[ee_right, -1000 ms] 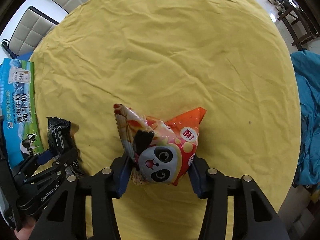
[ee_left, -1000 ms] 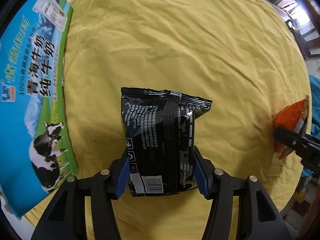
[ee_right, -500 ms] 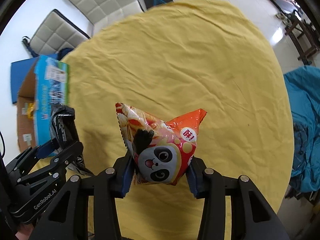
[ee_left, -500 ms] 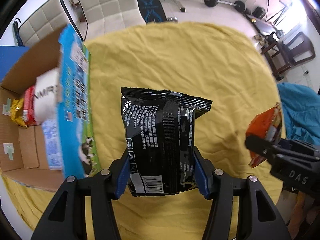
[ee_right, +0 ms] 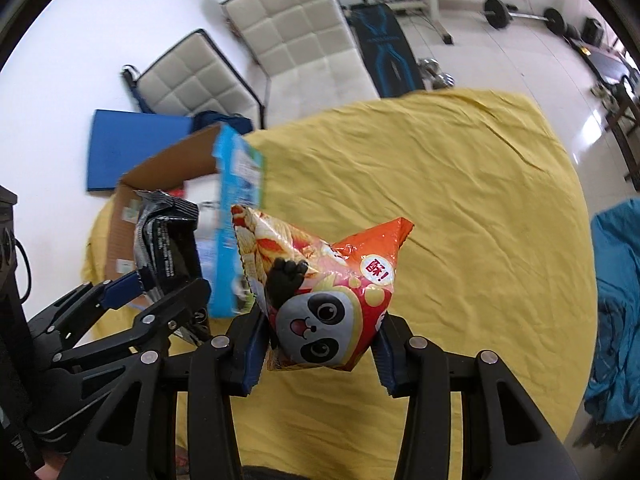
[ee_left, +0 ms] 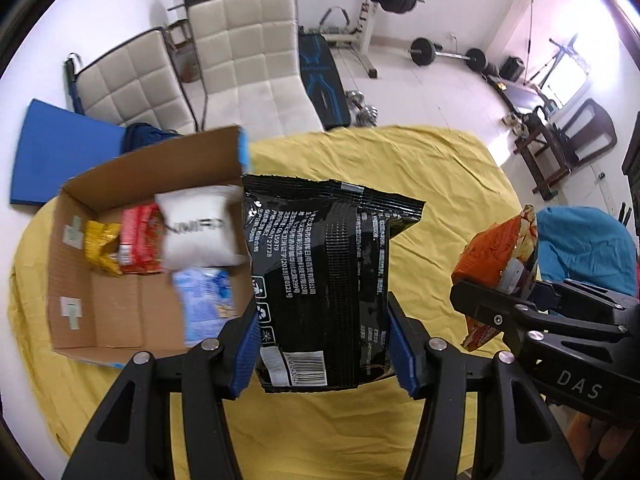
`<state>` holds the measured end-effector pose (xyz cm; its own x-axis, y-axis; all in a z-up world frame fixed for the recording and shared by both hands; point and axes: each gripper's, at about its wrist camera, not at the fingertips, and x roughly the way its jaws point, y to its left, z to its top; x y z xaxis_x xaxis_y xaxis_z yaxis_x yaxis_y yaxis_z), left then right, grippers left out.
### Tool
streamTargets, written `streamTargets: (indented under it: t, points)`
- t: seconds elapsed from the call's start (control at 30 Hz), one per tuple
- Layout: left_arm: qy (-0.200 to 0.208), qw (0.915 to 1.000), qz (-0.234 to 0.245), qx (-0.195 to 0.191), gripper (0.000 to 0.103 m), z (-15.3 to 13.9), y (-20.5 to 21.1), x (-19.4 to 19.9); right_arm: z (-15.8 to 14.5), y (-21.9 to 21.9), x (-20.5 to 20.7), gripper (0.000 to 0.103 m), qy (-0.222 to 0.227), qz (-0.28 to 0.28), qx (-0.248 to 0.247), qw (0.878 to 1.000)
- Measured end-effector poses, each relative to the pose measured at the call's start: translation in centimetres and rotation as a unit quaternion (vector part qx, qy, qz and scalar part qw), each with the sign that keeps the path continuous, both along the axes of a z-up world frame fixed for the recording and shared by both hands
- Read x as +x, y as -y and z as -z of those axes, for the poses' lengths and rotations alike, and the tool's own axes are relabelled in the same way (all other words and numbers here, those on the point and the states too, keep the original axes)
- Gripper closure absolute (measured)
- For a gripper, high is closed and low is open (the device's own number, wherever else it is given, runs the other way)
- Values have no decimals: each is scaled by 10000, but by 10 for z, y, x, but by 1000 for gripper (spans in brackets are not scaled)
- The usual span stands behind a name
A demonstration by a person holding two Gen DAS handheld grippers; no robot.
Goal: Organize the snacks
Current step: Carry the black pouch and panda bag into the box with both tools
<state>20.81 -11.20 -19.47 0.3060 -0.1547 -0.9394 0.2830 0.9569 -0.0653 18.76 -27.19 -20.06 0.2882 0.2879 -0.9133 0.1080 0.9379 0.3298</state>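
My left gripper [ee_left: 324,344] is closed on a black snack bag [ee_left: 320,280], with the blue pads pressing its two lower sides, and the bag stands upright between them, above the yellow cloth of the table [ee_left: 420,168]. The printed back of the bag, with white text and a barcode near the bottom, faces the camera. My right gripper [ee_right: 320,354] is closed on an orange snack bag with a panda face [ee_right: 320,300]; this bag is puffy and tilted, with one corner pointing up to the right. Both bags are in the air, not touching the table. In the left wrist view the orange bag appears at the right side, near the black one but apart from it. To the left of the black bag an open cardboard box [ee_left: 72,280] sits on the table, near the table's edge. Inside it I see a yellow pack [ee_left: 102,248], a red pack [ee_left: 138,240], a white bag [ee_left: 198,232] and a light blue pack [ee_left: 206,304], lying close together. The outside of the box is blue [ee_right: 236,208]. Behind the table stand two white padded chairs [ee_left: 248,60] and gym weights [ee_left: 444,54] on the floor.
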Motion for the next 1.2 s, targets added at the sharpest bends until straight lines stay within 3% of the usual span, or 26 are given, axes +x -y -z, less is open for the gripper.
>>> streamTargets:
  t: [0.37,0.57,0.9,1.2]
  points:
    - [390,9978,-518,130,50,-30,-106,8,-39,-113,21,56,278,-591,151,9977]
    - [468,9945,-899,281,50,-28,-165,20,-32,-175,37,56,260,-908,95,9955]
    - [109,9909,-1256,479,50,15,-233,43,26,-254,70,56,-112,-1092,-184,9938]
    - [-827,9873,-1310,354,50,90,-267,80,101,-296,99,56,-638,-1277,-482,9886]
